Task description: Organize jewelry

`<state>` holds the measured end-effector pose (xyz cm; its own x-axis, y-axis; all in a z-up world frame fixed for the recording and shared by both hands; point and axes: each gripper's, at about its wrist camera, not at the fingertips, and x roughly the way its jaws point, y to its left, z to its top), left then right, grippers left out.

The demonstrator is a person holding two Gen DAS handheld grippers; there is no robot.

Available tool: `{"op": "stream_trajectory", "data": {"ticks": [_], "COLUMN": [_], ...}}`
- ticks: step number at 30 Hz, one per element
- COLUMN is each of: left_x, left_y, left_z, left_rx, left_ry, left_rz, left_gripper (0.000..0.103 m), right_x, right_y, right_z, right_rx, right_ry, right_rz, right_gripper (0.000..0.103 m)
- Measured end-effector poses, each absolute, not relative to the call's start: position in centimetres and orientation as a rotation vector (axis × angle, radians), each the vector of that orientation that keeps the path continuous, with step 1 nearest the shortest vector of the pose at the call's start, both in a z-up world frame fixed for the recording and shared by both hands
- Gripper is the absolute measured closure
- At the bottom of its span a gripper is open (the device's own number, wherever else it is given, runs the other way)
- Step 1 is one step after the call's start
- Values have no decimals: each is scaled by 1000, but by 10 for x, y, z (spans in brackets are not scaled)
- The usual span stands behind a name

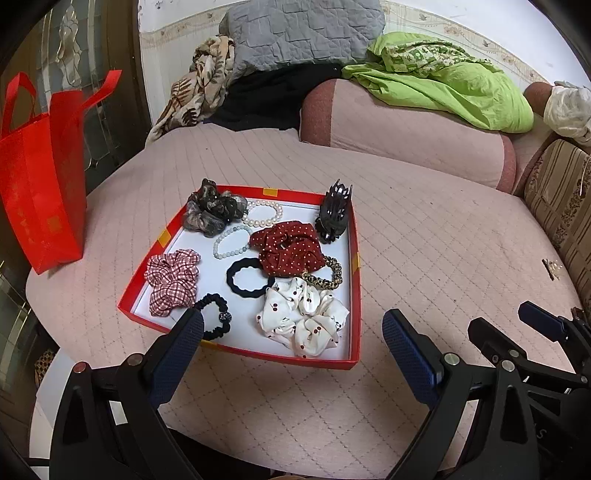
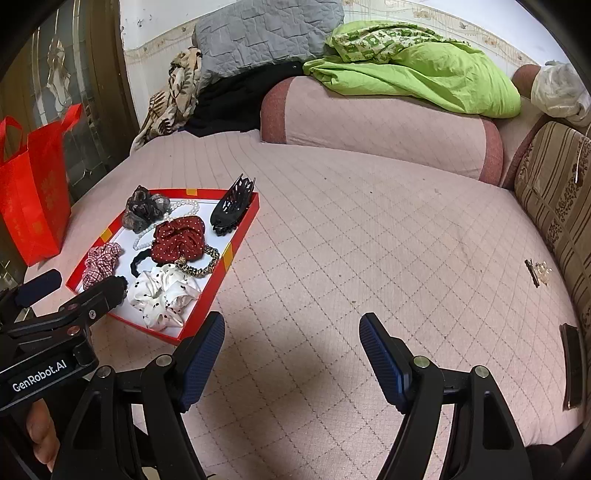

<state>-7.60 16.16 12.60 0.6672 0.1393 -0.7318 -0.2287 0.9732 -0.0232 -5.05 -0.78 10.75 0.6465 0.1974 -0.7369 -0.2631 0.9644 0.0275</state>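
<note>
A shallow red box [image 1: 355, 236] with a white floor lies on the pink quilted bed and holds several hair ties and bracelets: a dark red dotted scrunchie [image 1: 286, 248], a white cherry scrunchie [image 1: 303, 319], a checked scrunchie [image 1: 171, 280], a black hair tie [image 1: 243, 277], pearl bracelets [image 1: 262, 214] and a black claw clip [image 1: 332, 212]. My left gripper [image 1: 291, 328] is open and empty just before the box's near edge. My right gripper [image 2: 291, 332] is open and empty over bare quilt, right of the box [image 2: 242, 230]. A small hair clip [image 2: 535, 273] lies far right on the bed.
A red tote bag [image 1: 40, 177] stands at the left bed edge. A pink bolster [image 1: 399, 125], a green sheet [image 1: 454, 88] and piled blankets [image 1: 288, 33] lie at the back. A striped cushion [image 2: 554, 192] and a dark phone [image 2: 570, 365] are at the right.
</note>
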Motion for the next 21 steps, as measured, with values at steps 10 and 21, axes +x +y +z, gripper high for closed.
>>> {"op": "stream_trajectory", "data": {"ticks": [10,21], "left_x": [-72,-67], "left_y": [163,168], "left_z": [115,104], "left_rx": [-110,-109], "left_ry": [856,884], "left_rz": [201,200], "left_gripper": [6,6], "right_x": [-49,-45], "right_y": [-4,-1], "right_z": [103,96], "right_rx": [-98,-114], "right_ry": [836,850], "right_rz": [261,251], "right_gripper": [22,22]}}
